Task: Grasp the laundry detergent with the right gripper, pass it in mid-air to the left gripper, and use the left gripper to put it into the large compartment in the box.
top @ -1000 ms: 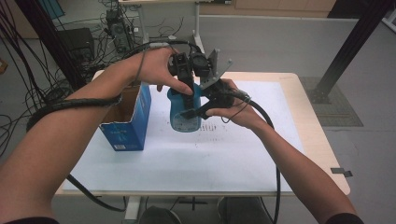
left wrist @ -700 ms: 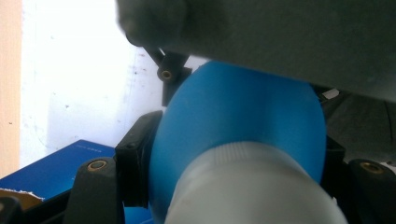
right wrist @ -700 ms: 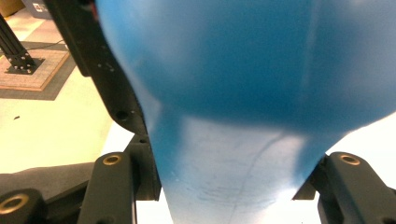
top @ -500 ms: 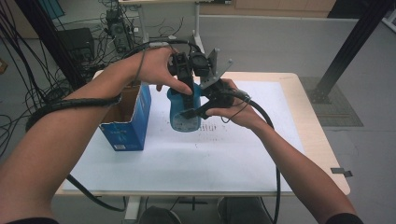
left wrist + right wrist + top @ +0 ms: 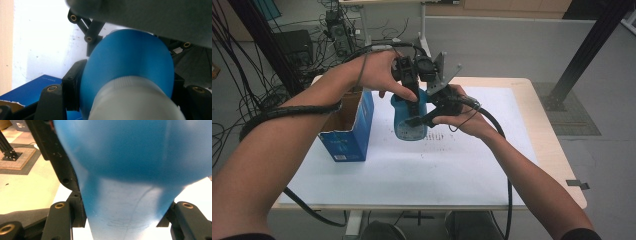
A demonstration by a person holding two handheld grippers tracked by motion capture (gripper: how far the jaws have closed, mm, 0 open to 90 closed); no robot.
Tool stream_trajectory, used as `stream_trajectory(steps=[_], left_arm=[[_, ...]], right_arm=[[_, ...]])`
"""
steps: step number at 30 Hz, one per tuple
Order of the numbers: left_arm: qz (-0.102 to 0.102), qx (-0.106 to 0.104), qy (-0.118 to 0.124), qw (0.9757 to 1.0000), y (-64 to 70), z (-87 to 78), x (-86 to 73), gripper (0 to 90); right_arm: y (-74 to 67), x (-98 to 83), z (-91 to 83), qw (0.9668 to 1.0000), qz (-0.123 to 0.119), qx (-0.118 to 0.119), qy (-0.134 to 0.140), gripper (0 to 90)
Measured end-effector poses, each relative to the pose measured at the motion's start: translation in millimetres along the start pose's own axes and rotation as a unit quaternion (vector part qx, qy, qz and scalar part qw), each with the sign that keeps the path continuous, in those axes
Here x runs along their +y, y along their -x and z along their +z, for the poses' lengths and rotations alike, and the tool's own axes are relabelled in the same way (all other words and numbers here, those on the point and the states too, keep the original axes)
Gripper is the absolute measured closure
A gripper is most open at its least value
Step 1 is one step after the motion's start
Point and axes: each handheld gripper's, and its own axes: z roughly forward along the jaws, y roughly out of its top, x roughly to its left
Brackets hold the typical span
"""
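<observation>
Carefully now: your left gripper (image 5: 412, 87) clamps the blue plastic bottle (image 5: 410, 117) near its white cap, your right gripper (image 5: 424, 119) its body, above the white-covered table (image 5: 452, 170); twist gently, keeping both grips square.

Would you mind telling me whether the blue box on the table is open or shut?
Open. In the high view the box stands upright beside the bottle, its top flaps apart and brown cardboard inside visible. Its contents cannot be told.

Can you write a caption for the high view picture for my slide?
Two hand-held grippers, left gripper and right gripper, clamp a blue bottle beside an open blue box.
</observation>
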Motion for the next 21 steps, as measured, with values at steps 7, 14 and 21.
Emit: stream_trajectory(steps=[7, 14, 21], left_arm=[[0.0, 0.002, 0.0, 1.0, 0.6, -0.6, 0.6, 35.3], [0.004, 0.005, -0.005, 1.0, 1.3, -0.9, 0.9, 35.4], [0.0, 0.005, -0.002, 1.0, 1.1, -0.7, -0.5, 35.4]], right_arm=[[0.0, -0.2, -0.6, 1.0, 0.001, 0.0, 0.003, 42.7], [0.0, -0.2, -0.3, 1.0, 0.0, -0.001, 0.002, 42.6], [0.5, -0.1, 0.8, 1.0, -0.002, 0.0, 0.004, 42.6]])
